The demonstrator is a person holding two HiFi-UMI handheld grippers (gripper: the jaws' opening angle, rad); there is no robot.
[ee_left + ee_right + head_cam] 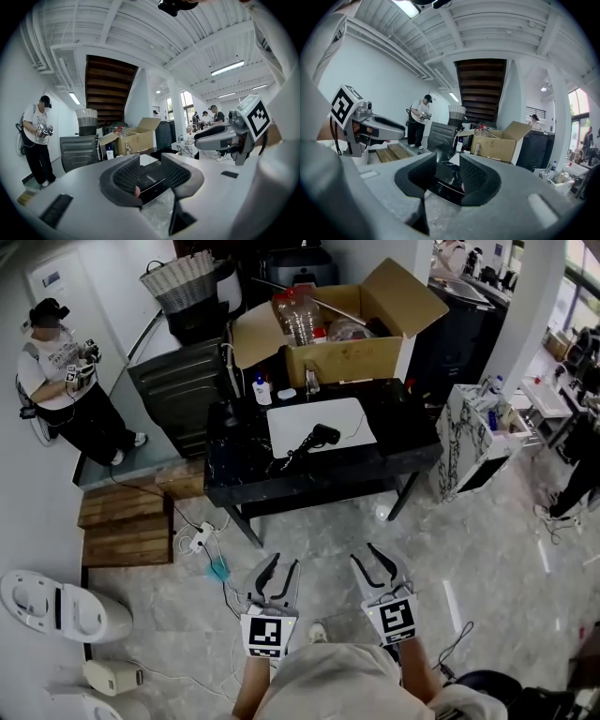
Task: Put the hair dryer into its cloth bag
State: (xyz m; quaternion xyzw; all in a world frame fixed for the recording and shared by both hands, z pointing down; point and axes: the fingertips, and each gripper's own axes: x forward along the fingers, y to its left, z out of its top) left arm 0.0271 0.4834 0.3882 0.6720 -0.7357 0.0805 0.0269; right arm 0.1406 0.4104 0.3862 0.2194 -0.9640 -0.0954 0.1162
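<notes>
A black hair dryer (320,436) lies on a flat white cloth bag (298,418) on the black table (366,465). Its cord runs off the bag to the left. Both grippers are held over the floor in front of the table, well short of it. My left gripper (288,561) and my right gripper (361,551) point toward the table side by side. Each shows a narrow gap between its pads with nothing in it. In the left gripper view the jaws (150,172) frame the table's front. In the right gripper view the white bag (454,159) shows beyond the jaws (447,171).
An open cardboard box (342,357) with bottles stands at the table's back, small bottles beside it. A grey cabinet (178,390) and wicker basket (183,279) sit at the left, wooden steps (127,521) below. A power strip (201,538) lies on the floor. A person (66,381) stands far left.
</notes>
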